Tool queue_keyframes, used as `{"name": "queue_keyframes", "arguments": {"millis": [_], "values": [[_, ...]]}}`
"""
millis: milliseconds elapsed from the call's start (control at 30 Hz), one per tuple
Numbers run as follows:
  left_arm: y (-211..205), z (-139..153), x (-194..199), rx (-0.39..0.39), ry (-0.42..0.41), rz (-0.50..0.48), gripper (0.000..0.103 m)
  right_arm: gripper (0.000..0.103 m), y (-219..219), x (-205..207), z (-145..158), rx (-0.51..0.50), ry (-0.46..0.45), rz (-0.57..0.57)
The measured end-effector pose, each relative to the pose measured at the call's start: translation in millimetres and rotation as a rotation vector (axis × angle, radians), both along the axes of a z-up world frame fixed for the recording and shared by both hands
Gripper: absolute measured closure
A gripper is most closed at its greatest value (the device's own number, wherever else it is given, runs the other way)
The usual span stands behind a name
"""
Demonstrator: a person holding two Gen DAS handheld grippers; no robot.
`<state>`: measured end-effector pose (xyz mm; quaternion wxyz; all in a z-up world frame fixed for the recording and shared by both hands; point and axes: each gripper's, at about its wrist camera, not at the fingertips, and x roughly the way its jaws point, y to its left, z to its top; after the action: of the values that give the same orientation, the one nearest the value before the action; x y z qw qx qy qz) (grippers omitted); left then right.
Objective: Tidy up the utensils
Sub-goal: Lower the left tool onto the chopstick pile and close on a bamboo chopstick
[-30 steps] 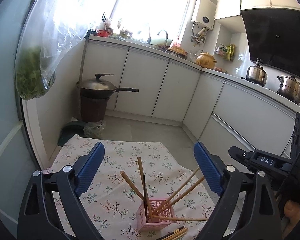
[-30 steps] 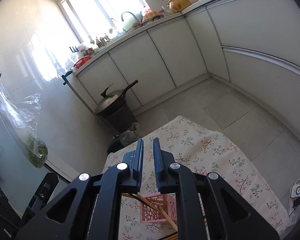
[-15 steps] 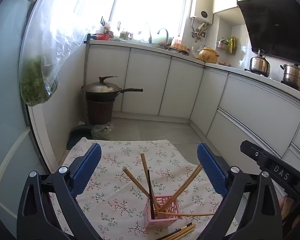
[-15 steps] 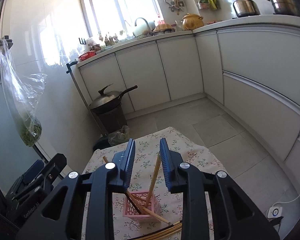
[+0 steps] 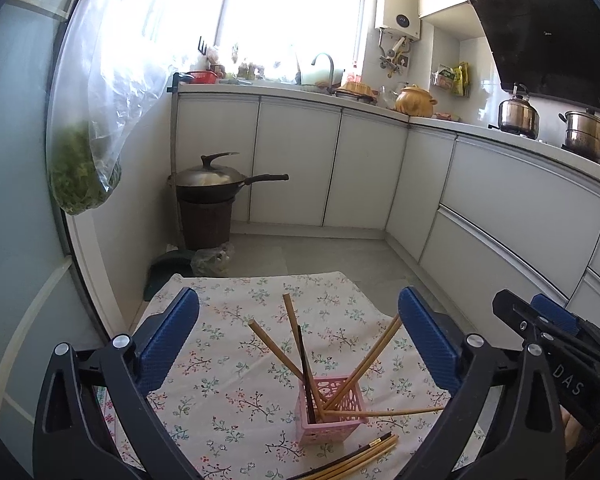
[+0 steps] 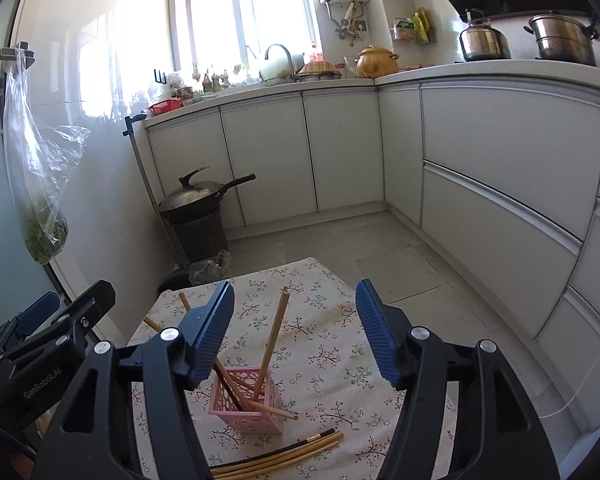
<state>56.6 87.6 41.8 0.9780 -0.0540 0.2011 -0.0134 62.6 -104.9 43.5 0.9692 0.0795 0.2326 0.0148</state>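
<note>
Your right gripper [image 6: 294, 332] was opening with nothing clamped, and your left gripper [image 5: 298, 338] stood wide apart and empty. The pink basket [image 6: 246, 404] sat near on the floral cloth [image 6: 332, 344], loose chopsticks [image 6: 276, 454] lying just in front. Leaning sticks could tip that light basket if bumped. Readable lettering: "GenRobot.AI" and "DAS".
</note>
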Motion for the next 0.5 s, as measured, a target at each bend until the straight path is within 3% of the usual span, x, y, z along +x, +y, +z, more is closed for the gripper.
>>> {"name": "queue_keyframes", "arguments": {"millis": [233, 500], "values": [[-3, -2, -6, 0.032, 0.012, -0.002, 0.007, 0.014, -11, -13, -7, -0.017, 0.001, -0.067], [-10, -7, -12, 0.068, 0.030, -0.026, 0.007, 0.007, -21, -23, -13, -0.007, 0.030, -0.083]]}}
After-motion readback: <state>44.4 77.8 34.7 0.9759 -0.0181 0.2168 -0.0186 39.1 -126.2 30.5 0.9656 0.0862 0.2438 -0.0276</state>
